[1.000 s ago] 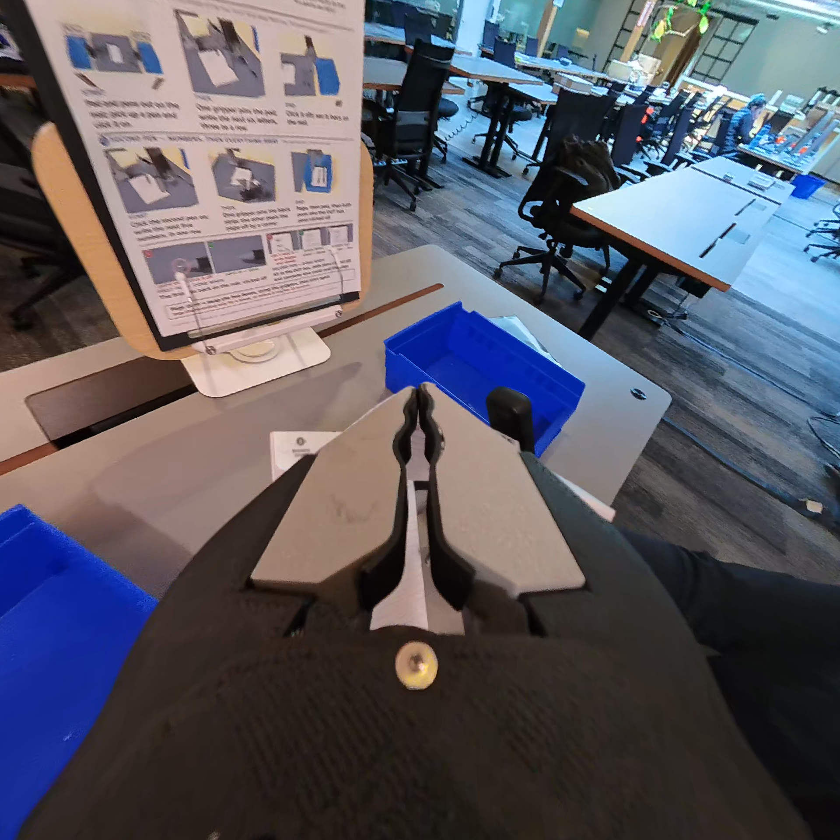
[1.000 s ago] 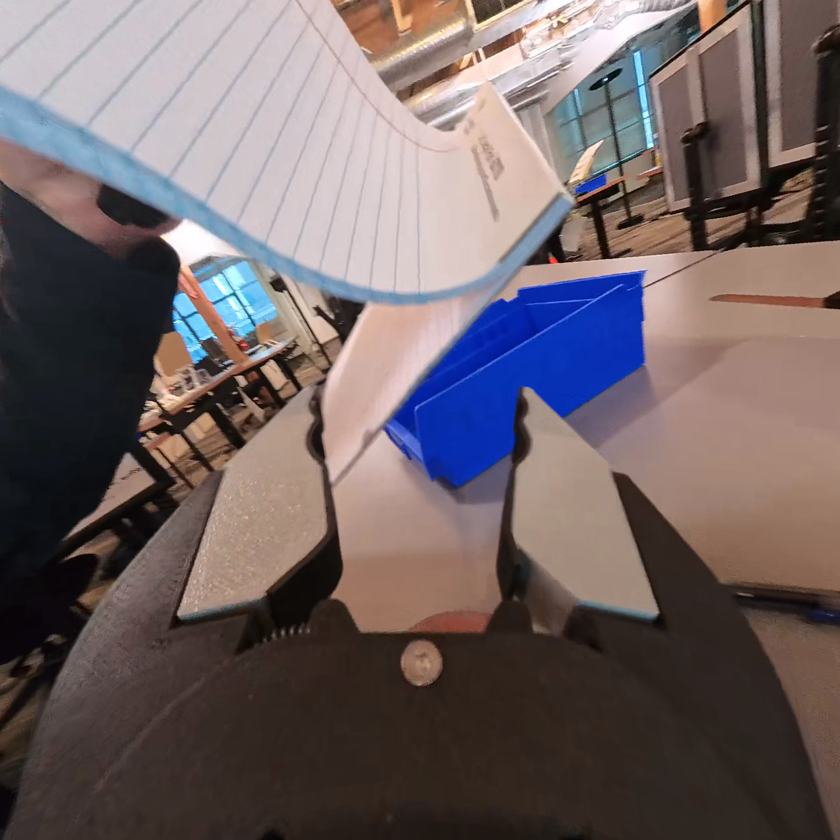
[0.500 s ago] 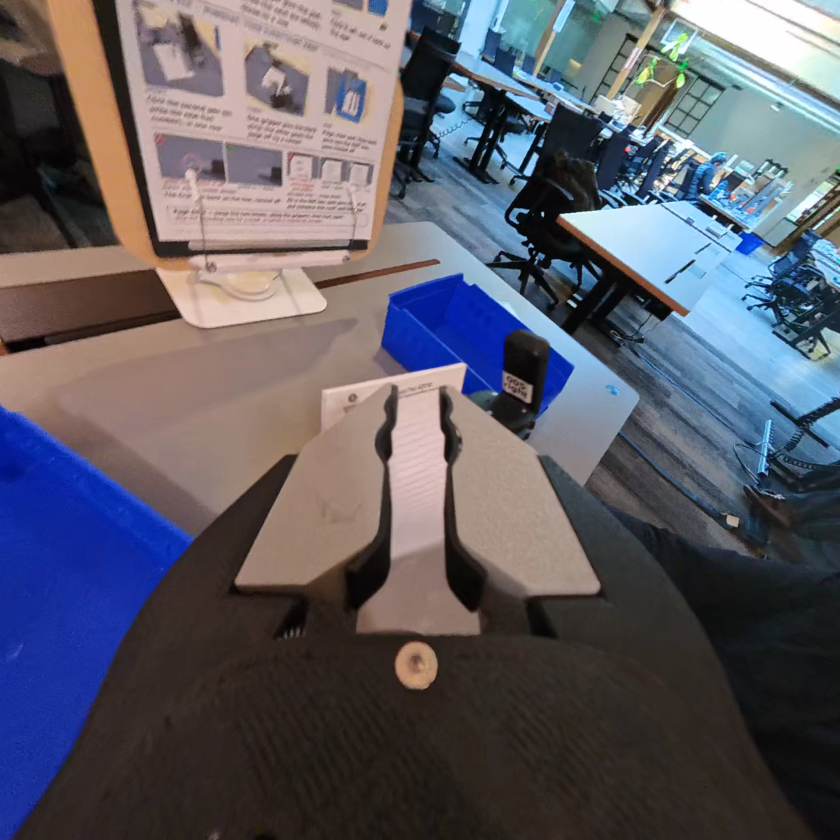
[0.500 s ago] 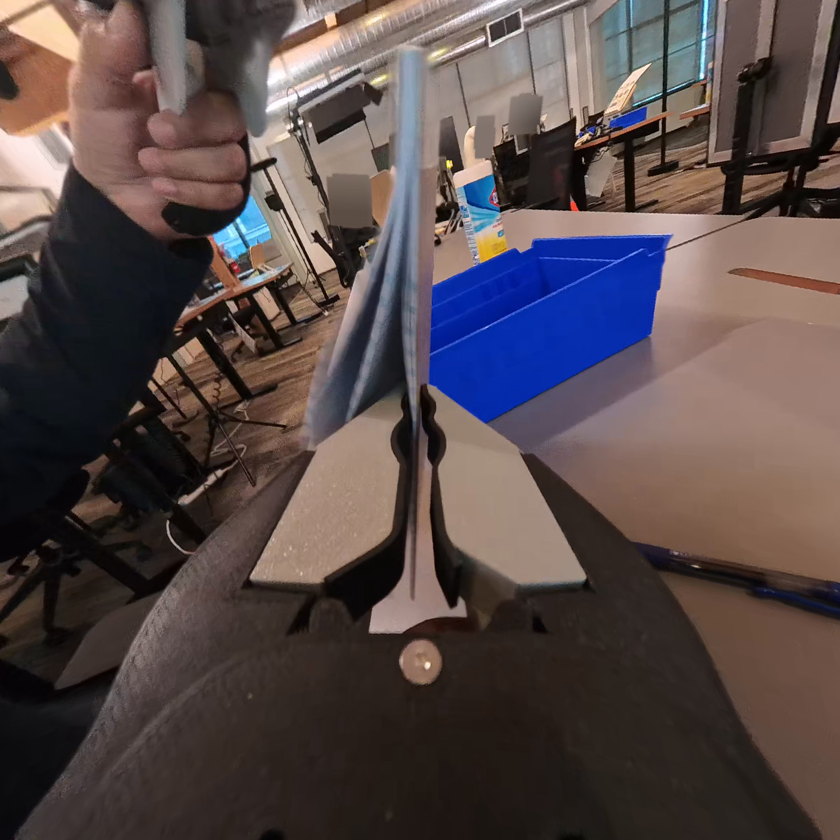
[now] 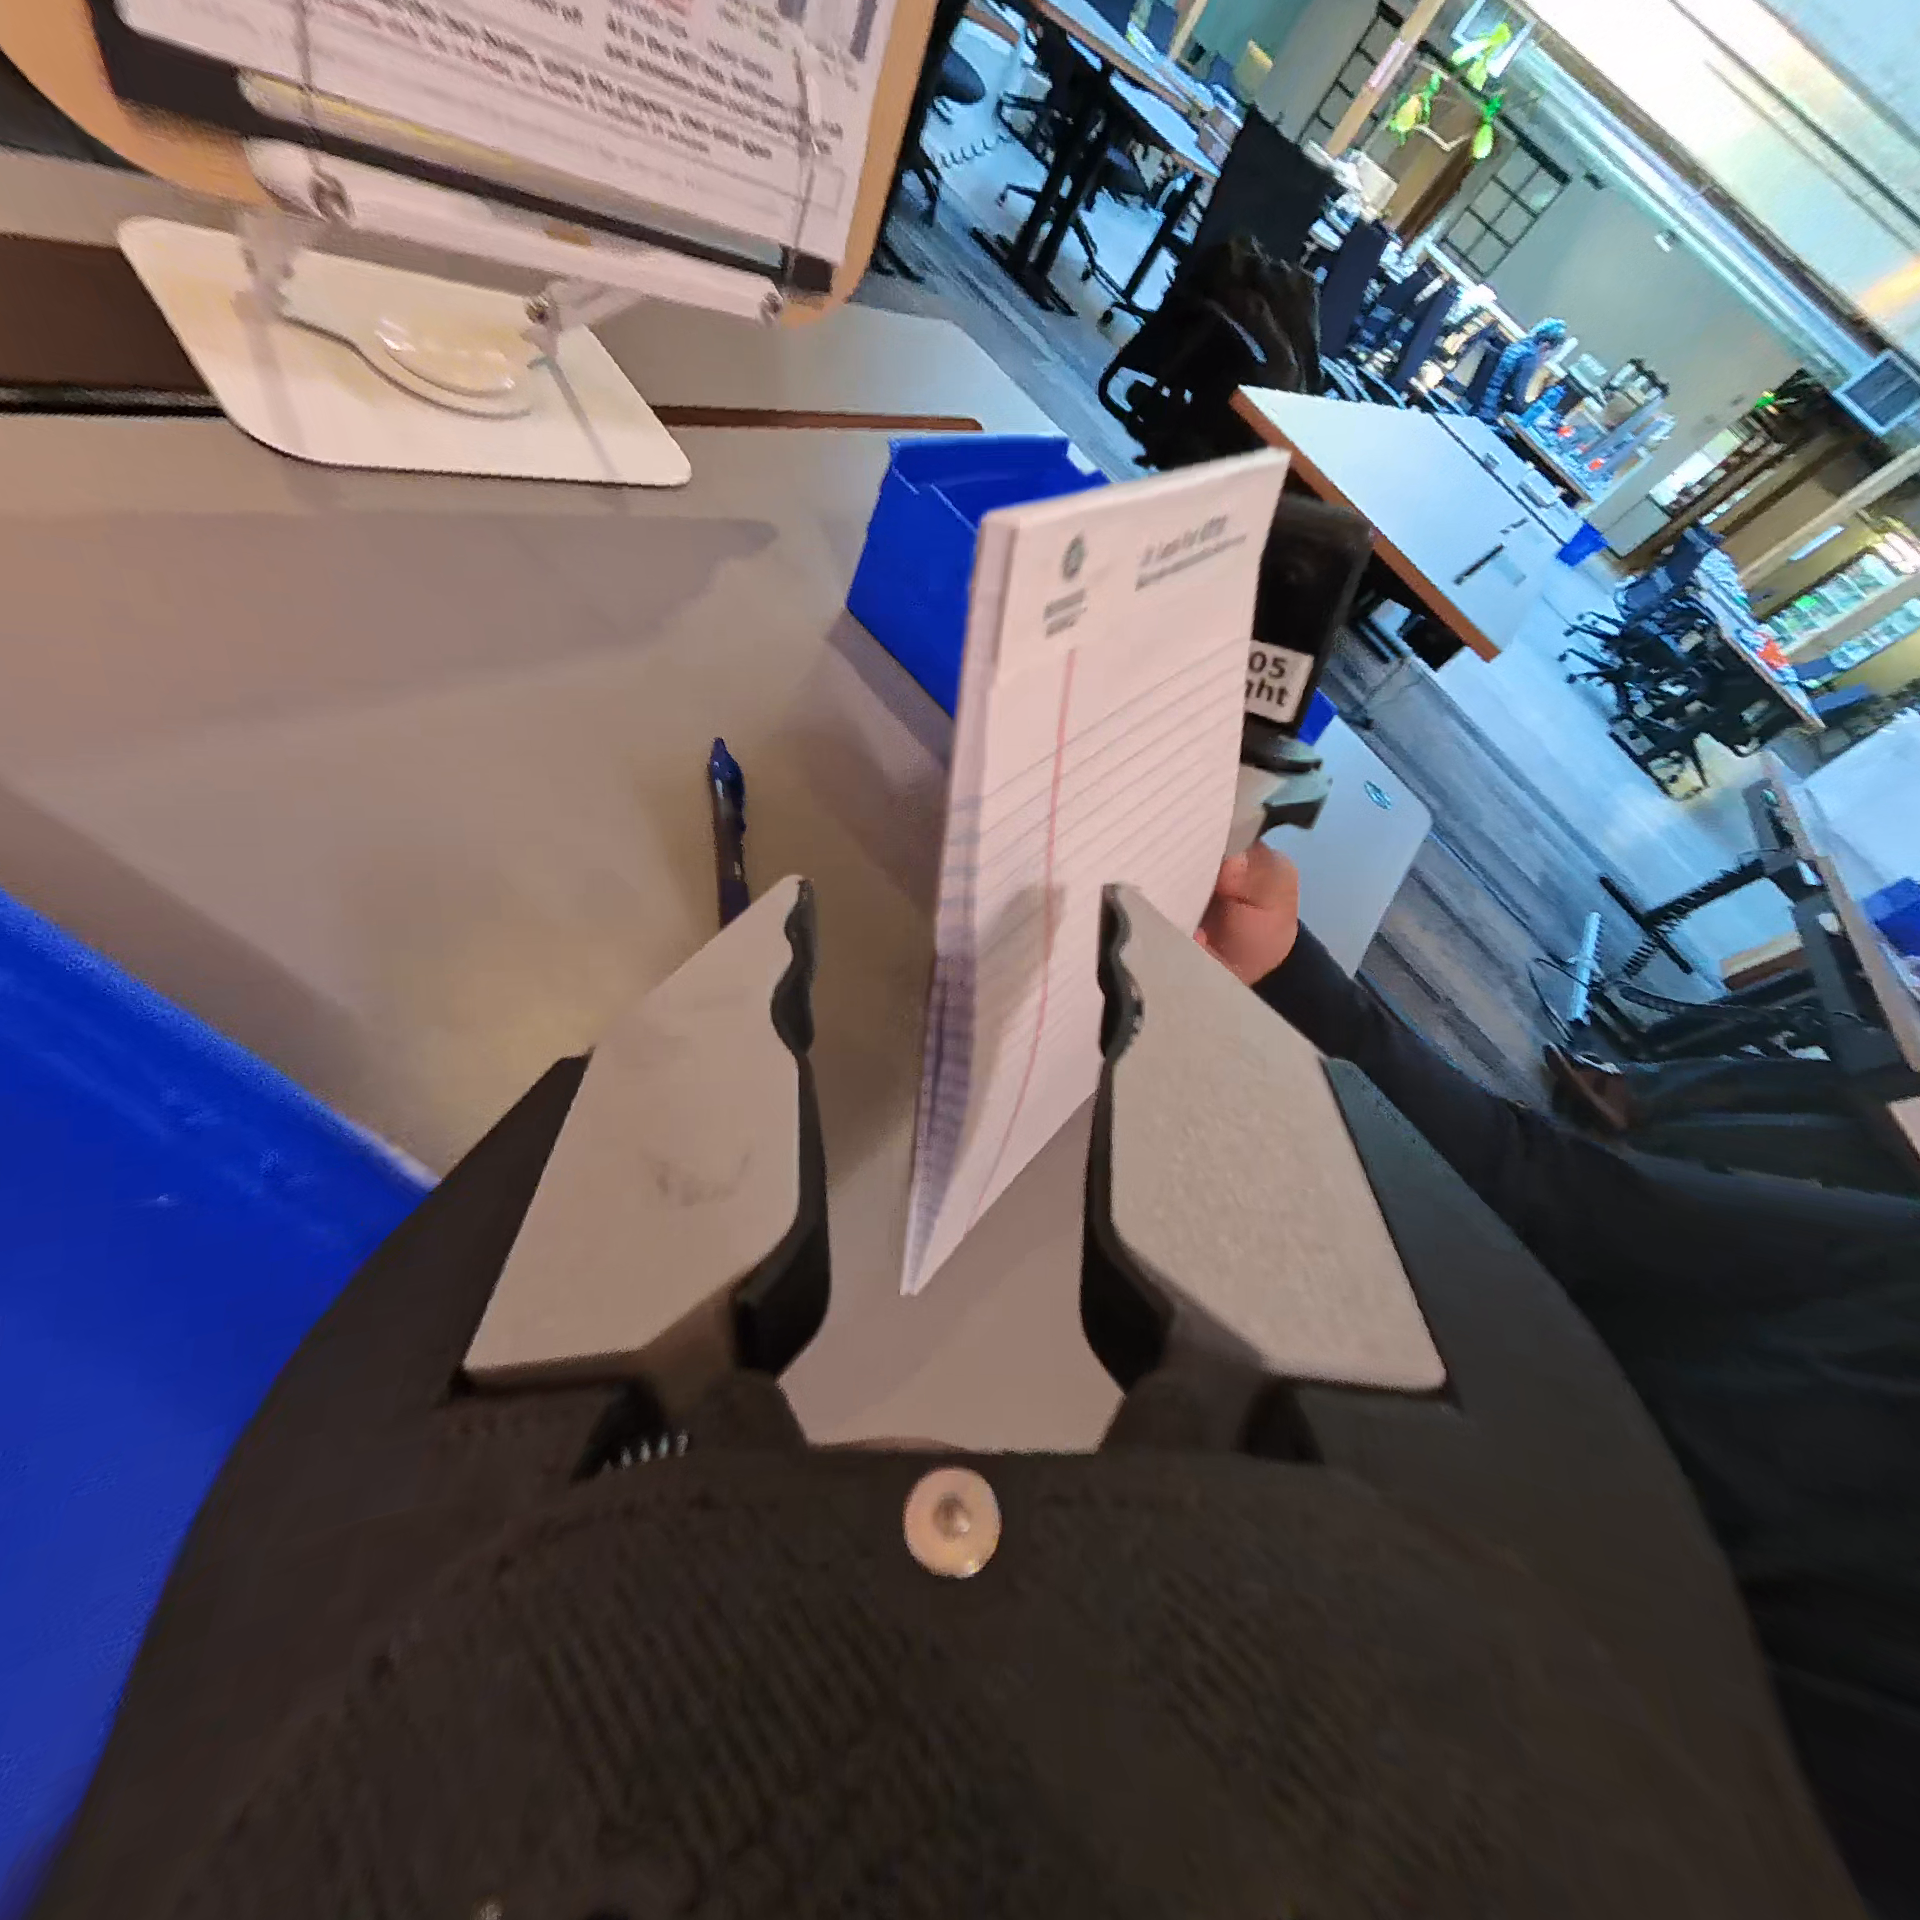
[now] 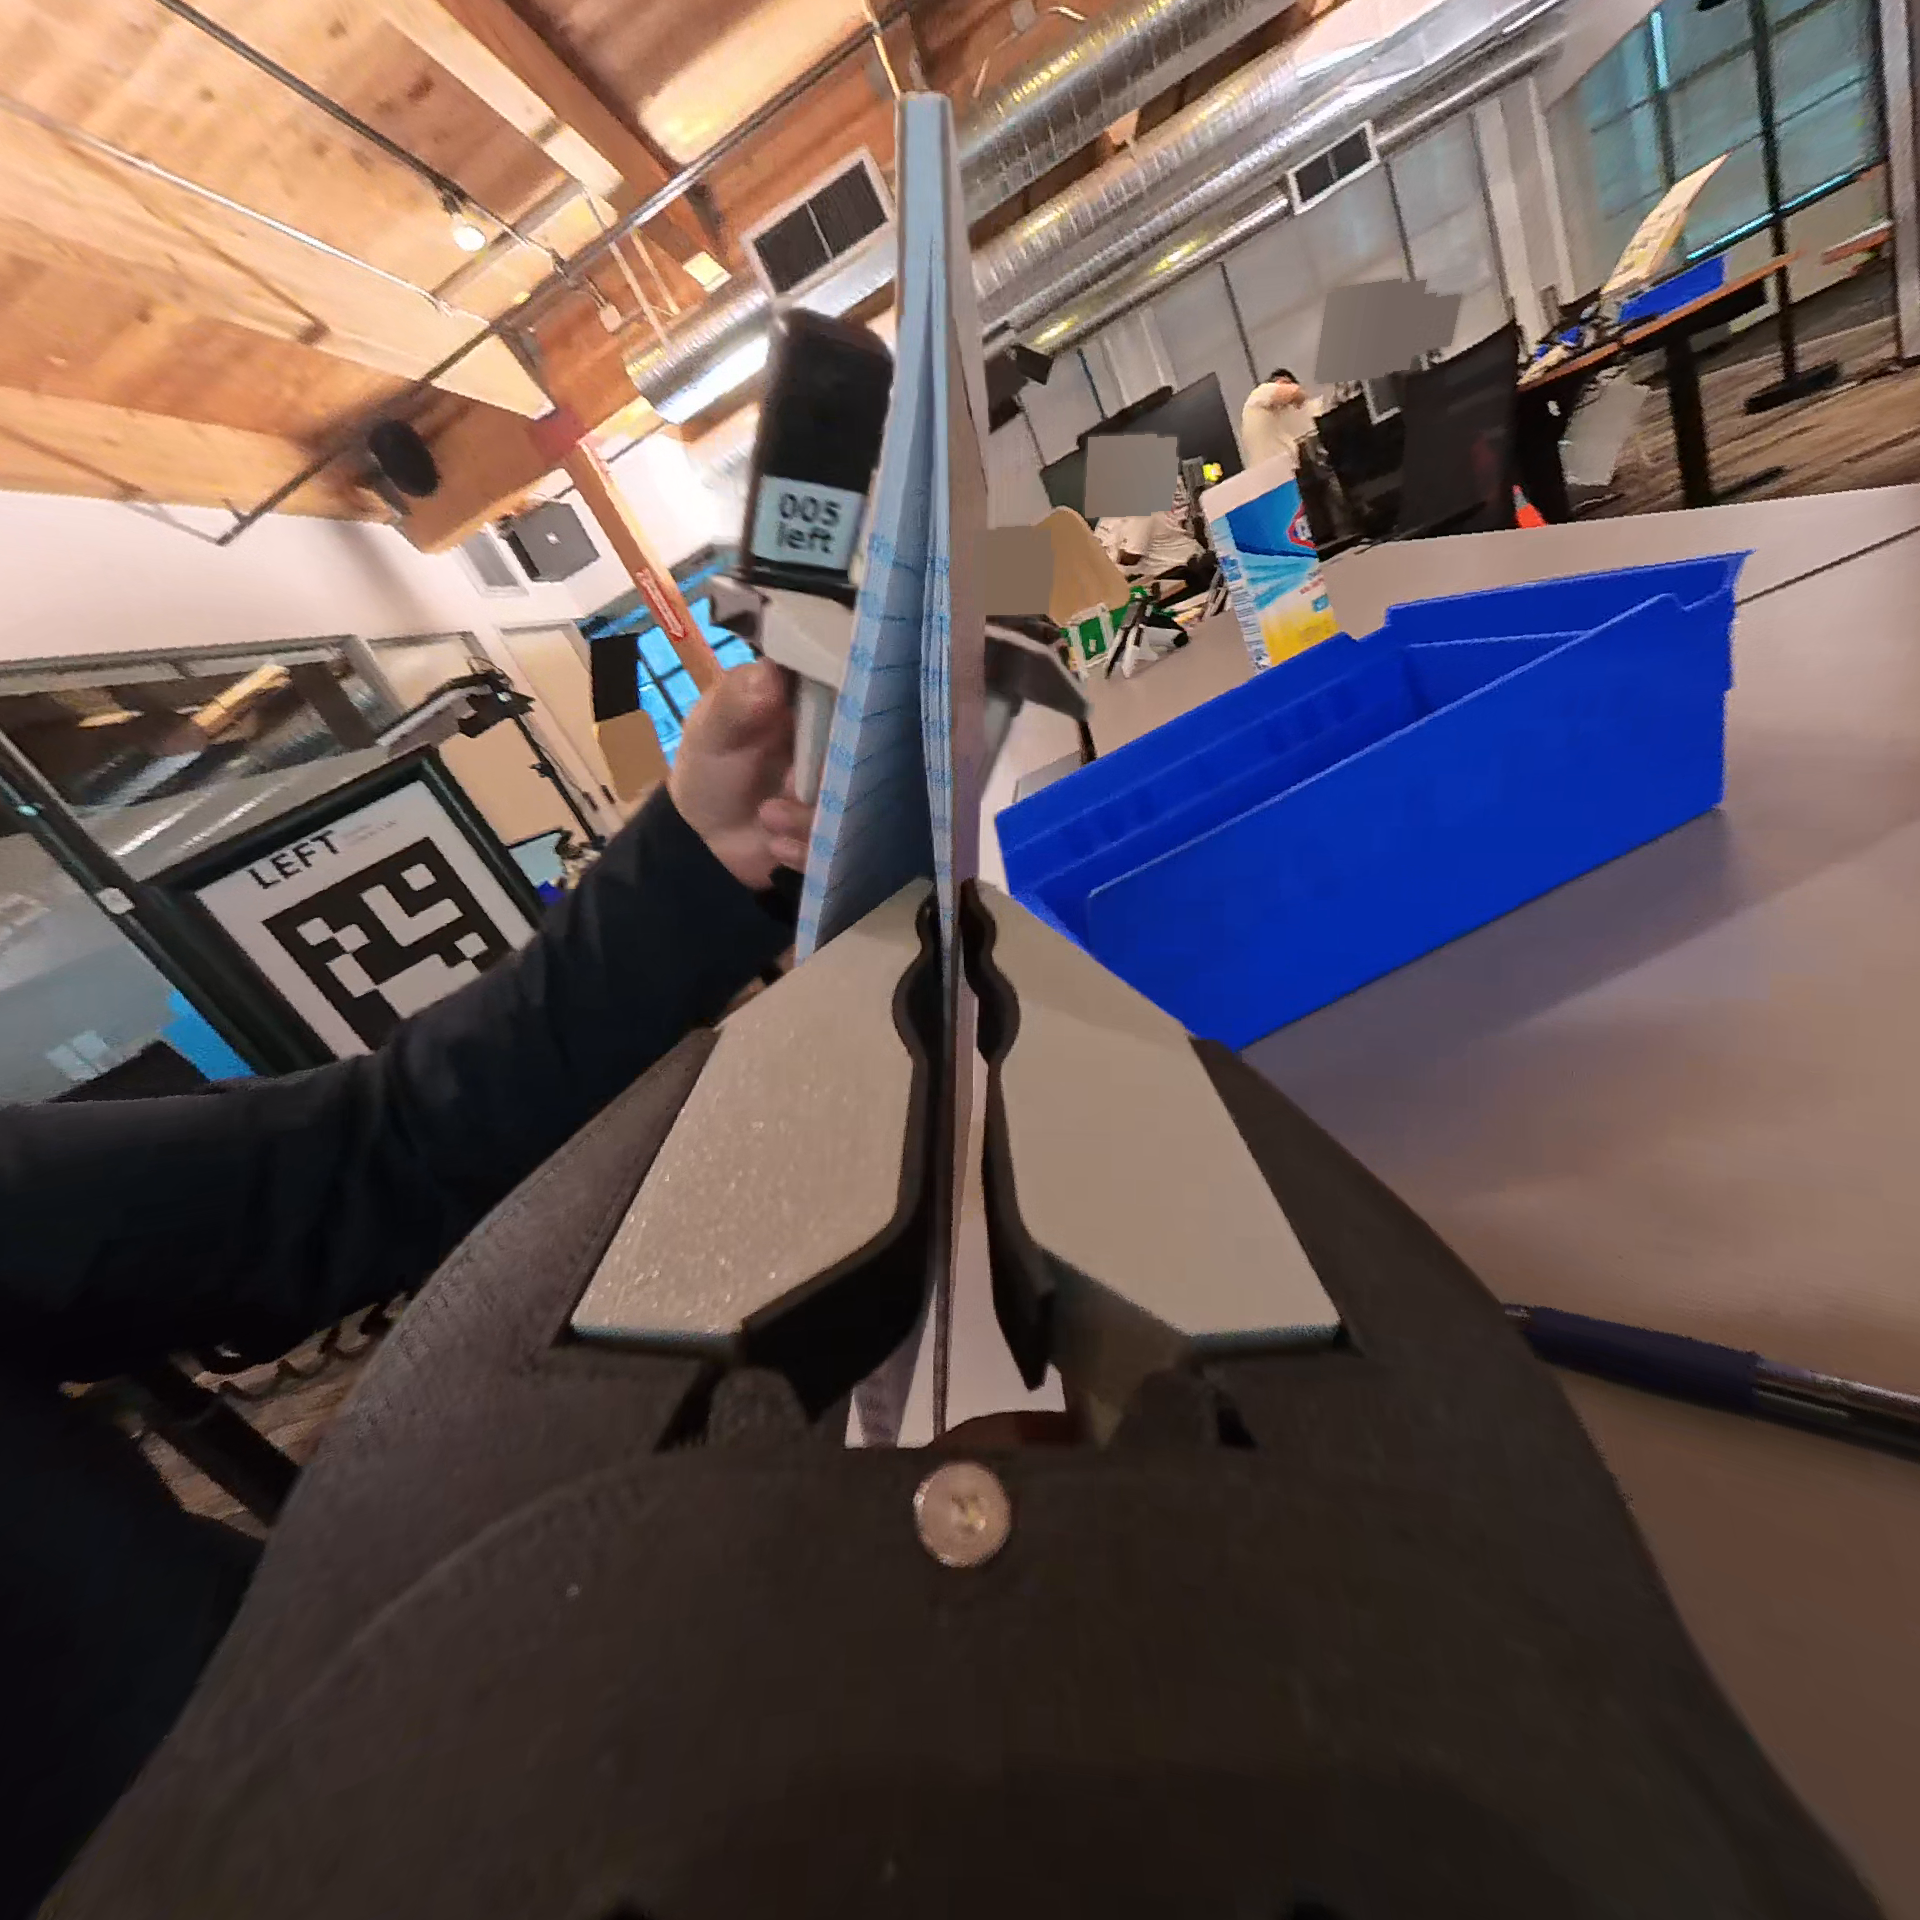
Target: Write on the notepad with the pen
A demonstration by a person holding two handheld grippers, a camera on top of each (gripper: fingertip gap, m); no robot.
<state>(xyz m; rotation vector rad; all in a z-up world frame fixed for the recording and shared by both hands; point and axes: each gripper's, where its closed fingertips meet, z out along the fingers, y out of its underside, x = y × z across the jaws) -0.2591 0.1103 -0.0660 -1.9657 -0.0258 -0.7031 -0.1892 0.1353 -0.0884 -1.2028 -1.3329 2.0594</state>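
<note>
The white lined notepad (image 5: 1122,748) stands upright on edge above the grey table (image 5: 416,675). My right gripper (image 6: 954,904) is shut on its lower edge, and the pad shows edge-on in the right wrist view (image 6: 935,520). My left gripper (image 5: 956,935) is open, with its jaws on either side of the pad and apart from it. It also shows in the right wrist view (image 6: 821,540), straddling the pad's far end. The blue pen (image 5: 727,821) lies on the table left of the pad; it also shows in the right wrist view (image 6: 1714,1382) at lower right.
A blue bin (image 5: 935,561) sits behind the pad and another blue bin (image 5: 125,1195) at the near left. An instruction sheet on a white stand (image 5: 416,343) is at the back. A wipes canister (image 6: 1268,571) stands beyond the bin (image 6: 1403,810). About 9 centimetres separates my left fingertips from my right. Between my right fingertips and the blue pen (image 5: 727,821) there is roughly 20 centimetres.
My left gripper has opened and let go of the notepad. My right gripper has shut on the pad's edge and now holds it upright. The pen has come into the left view.
</note>
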